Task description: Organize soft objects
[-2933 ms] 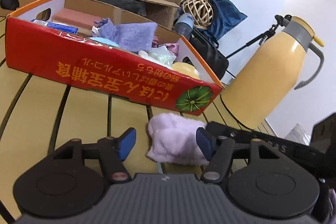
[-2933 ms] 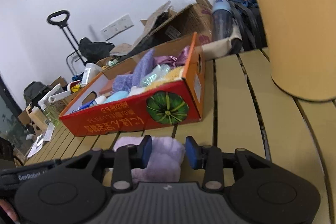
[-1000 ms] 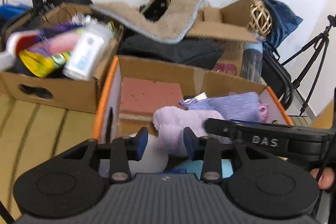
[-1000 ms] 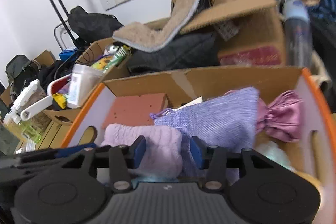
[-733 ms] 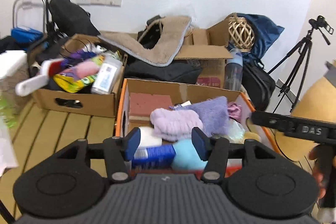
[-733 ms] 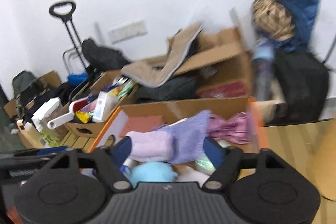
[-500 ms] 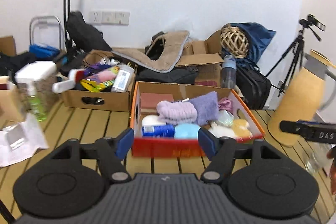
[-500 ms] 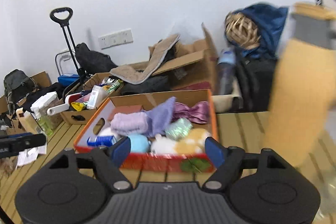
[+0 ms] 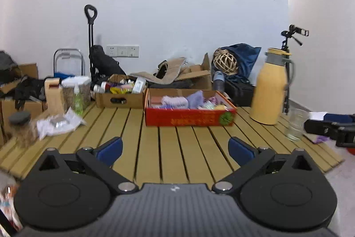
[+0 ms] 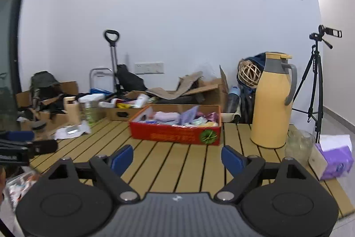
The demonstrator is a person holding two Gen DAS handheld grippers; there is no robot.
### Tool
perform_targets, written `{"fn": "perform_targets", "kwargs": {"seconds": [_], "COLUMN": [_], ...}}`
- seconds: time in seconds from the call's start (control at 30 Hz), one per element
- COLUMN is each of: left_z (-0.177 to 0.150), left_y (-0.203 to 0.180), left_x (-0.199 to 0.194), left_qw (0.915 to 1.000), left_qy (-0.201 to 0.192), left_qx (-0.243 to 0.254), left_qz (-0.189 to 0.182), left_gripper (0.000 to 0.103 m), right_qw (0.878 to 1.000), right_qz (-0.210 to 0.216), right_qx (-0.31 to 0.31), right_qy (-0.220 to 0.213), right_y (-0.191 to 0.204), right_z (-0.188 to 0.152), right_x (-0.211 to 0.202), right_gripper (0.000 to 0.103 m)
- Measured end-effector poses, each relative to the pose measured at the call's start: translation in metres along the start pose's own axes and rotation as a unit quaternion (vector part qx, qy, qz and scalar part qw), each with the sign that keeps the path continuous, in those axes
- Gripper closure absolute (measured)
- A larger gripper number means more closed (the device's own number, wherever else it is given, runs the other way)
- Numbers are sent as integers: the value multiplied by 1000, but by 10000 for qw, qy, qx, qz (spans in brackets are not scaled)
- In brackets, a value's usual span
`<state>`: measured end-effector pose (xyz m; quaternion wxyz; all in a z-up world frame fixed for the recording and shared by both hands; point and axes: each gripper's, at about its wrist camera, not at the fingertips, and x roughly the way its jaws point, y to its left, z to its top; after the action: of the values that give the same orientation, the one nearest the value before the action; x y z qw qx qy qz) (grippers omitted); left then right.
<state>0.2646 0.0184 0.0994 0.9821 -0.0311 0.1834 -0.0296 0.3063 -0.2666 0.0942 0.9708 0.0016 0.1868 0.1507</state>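
A red cardboard box [image 9: 188,118] stands on the slatted wooden table [image 9: 168,148], also in the right wrist view [image 10: 175,134]. It holds several soft items, among them the pale lilac towel [image 9: 174,101] [image 10: 165,116] and a purple cloth [image 9: 196,96]. My left gripper [image 9: 175,151] is open and empty, well back from the box. My right gripper [image 10: 177,159] is open and empty too, also far back from the box. The right gripper shows at the right edge of the left wrist view [image 9: 330,128].
A yellow thermos jug [image 9: 271,96] [image 10: 273,101] stands right of the box, with a glass jar [image 10: 298,144] and a purple tissue pack [image 10: 335,158] near the table's right edge. A brown box of bottles [image 9: 121,96], a jar [image 9: 22,128] and crumpled wrappers [image 9: 56,123] sit at left.
Both grippers carried the lilac towel into the red box, opened and let it go. They then drew far back from the box, jaws wide open.
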Motion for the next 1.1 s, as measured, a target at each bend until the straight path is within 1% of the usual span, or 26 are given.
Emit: {"fn": "perform_targets", "kwargs": {"seconds": [0.1,0.17,0.2,0.27,0.3,0.4,0.5,0.6,0.73,0.83,1.03,1.1], "left_z": [-27,-47,-57,-78,-85,-109,-127,-139,-150,-153,-154,-154], "left_y": [-2,-1,-2,-8,-9,-13,-13,-12,-16,-17,-23,-23], "left_x": [-48,-81,-97,-127,-137,-172,-191,-206,-218,-223,-232,-233], "left_qw": [9998,9991,9985,9973,9969,9969,9974,9976,9981,9980,9974,9972], "left_qy": [-89,-274,-338,-443,-478,-512,-398,-389,-310,-334,-461,-486], "left_qx": [-98,-180,-185,-37,35,165,213,172,209,256,342,351], "left_qz": [143,283,378,580,624,575,563,543,494,465,436,437], "left_gripper": [0,0,0,0,0,0,0,0,0,0,0,0], "right_qw": [9996,9995,9992,9990,9990,9991,9988,9986,9988,9986,9979,9975], "right_qz": [38,-32,7,154,152,-4,-41,-97,-85,-61,-151,-195], "right_qx": [-228,-130,-34,46,64,147,210,214,134,114,60,37], "right_qy": [-137,-303,-393,-408,-412,-390,-435,-466,-473,-517,-634,-678], "right_y": [27,45,53,65,71,87,98,105,114,117,118,118], "right_z": [-26,-50,-65,-90,-102,-135,-161,-174,-179,-180,-180,-181], "right_x": [-46,-82,-99,-125,-136,-167,-196,-211,-223,-228,-236,-239], "right_gripper": [16,16,15,13,13,13,12,10,10,10,9,1]}}
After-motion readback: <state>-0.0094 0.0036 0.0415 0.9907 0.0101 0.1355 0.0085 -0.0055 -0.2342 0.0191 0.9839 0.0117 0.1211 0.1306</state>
